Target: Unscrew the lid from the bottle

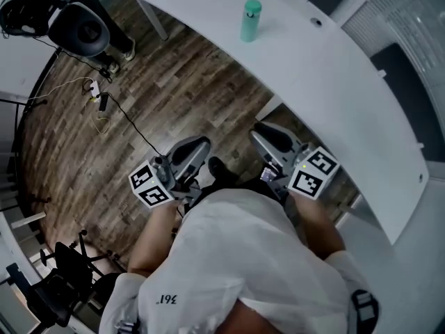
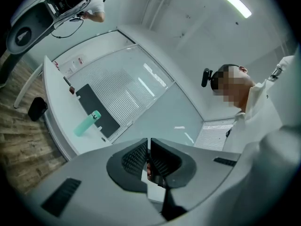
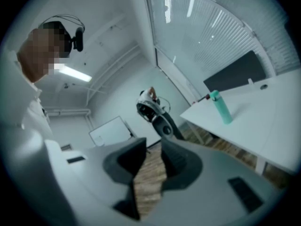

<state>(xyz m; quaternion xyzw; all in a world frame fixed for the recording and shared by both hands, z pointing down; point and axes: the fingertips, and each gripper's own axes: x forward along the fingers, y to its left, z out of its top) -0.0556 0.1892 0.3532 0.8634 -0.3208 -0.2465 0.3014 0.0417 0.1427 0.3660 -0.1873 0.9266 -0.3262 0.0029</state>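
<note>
Held left tongs (image 2: 148, 145) shut, empty; right tongs (image 3: 154, 147) slightly parted, empty. Saw capped green bottle (image 1: 251, 19) upright near desk (image 1: 313, 82) edge.

Left gripper (image 1: 197, 147): jaws together, empty. Right gripper (image 1: 268, 138): jaws slightly apart, empty. Both side by side, roughly level.

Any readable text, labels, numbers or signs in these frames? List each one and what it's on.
"361": small print on the person's white shirt. It appears reversed, so the reading is uncertain.
Dark mark near the top of the green bottle: too small to read.
Left marker cube and right marker cube: black square patterns only, no letters or numbers.
Nothing else is legible.
</note>
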